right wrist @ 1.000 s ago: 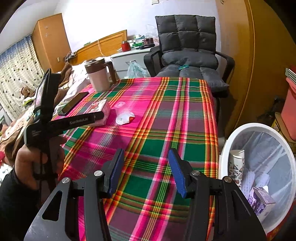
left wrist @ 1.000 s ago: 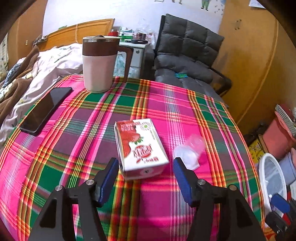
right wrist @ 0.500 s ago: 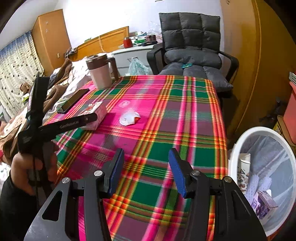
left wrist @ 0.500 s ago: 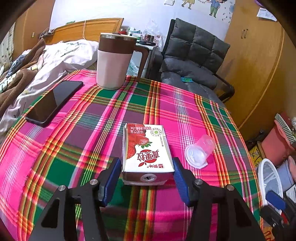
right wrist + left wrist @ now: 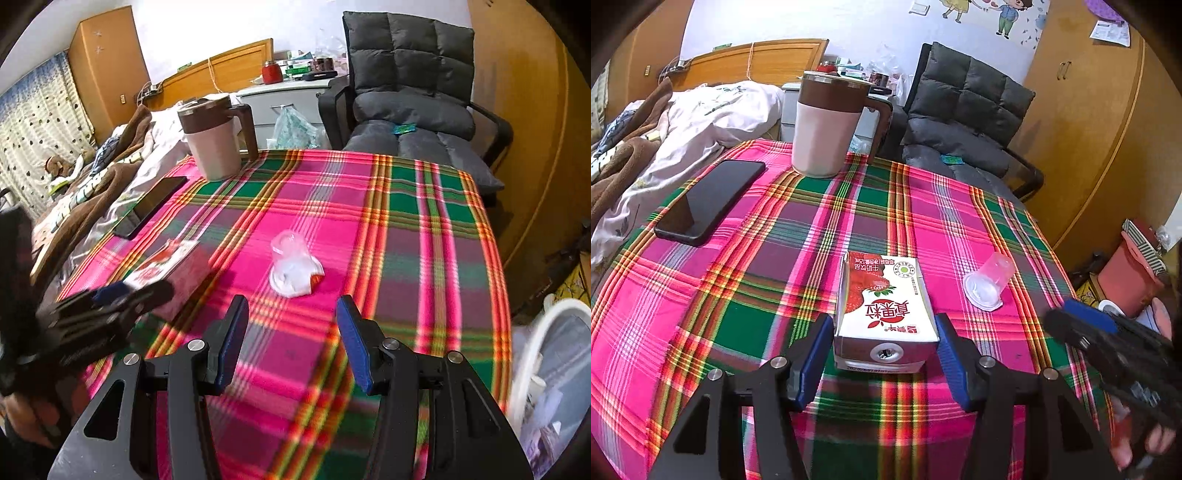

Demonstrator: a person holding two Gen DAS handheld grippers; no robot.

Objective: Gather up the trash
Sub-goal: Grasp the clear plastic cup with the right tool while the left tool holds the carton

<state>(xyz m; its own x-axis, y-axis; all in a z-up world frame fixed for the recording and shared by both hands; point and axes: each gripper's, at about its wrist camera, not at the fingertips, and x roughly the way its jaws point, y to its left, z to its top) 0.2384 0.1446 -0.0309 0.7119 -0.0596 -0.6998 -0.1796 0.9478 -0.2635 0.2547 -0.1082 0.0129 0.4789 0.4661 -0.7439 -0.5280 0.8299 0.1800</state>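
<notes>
Trash on the plaid tablecloth point(image 5: 746, 332) numbered two pieces: one strawberry milk carton point(image 5: 884, 314) lying flat, and one clear plastic cup point(image 5: 988, 282) tipped on its side just to the carton's right, apart from it; two other things stood on the cloth, one pink-and-brown jug point(image 5: 827, 125) upright at the far edge and one black phone point(image 5: 709, 201) flat near the far left edge; the phone and jug sat well apart from the trash.

Left gripper point(image 5: 884, 354) straddled the near end of the carton, one blue pad at each side of it; the left pad showed a thin gap, the right pad looked about flush with the carton's edge, so a firm pinch could not be confirmed; the carton rested on the cloth. Right gripper point(image 5: 291, 339) hung over bare cloth with its pads spread and nothing between them; the cup point(image 5: 293, 267) lay ahead of it, clear of both pads; in the right wrist view the carton point(image 5: 166, 264) appeared blurred at left, beside the other tool.

One white bin point(image 5: 532, 354) stood off the table's right edge, below table level, with some discarded items inside; one grey chair point(image 5: 410, 99) stood behind the far edge; a bed point(image 5: 701, 110) adjoined the left side. Open cloth lay between the cup and the right edge, and along the whole near edge.
</notes>
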